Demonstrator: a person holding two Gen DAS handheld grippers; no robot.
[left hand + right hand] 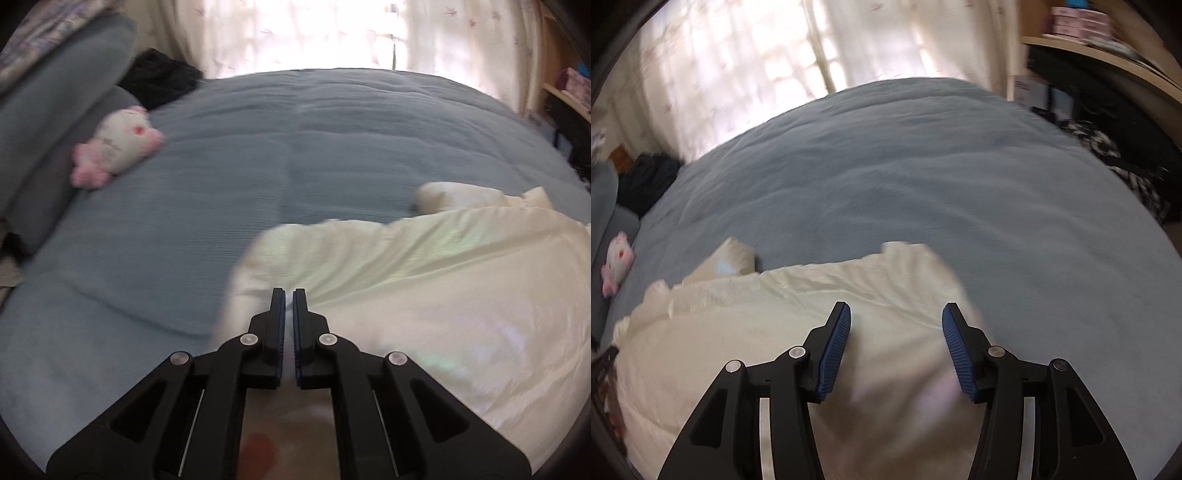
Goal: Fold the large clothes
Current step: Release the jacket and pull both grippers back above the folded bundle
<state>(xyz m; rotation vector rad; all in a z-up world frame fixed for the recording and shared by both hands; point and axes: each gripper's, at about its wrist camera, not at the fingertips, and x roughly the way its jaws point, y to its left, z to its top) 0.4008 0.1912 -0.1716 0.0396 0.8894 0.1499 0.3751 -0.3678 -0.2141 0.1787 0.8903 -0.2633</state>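
Since the cream garment (424,280) lies bunched on the near side of the bed (258,147), both grippers hang over it, prob. to regrip. The L gripper (289,295) has its jaws pressed together; blur hides any cloth between them, I think none. The R gripper (897,314) has its jaws spread, nothing pinched.

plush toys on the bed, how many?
1. A white-and-pink plush toy lies against the grey-blue pillows at the left edge of the blue bedspread; the right wrist view shows the same toy. Others may be hidden under the cream garment.
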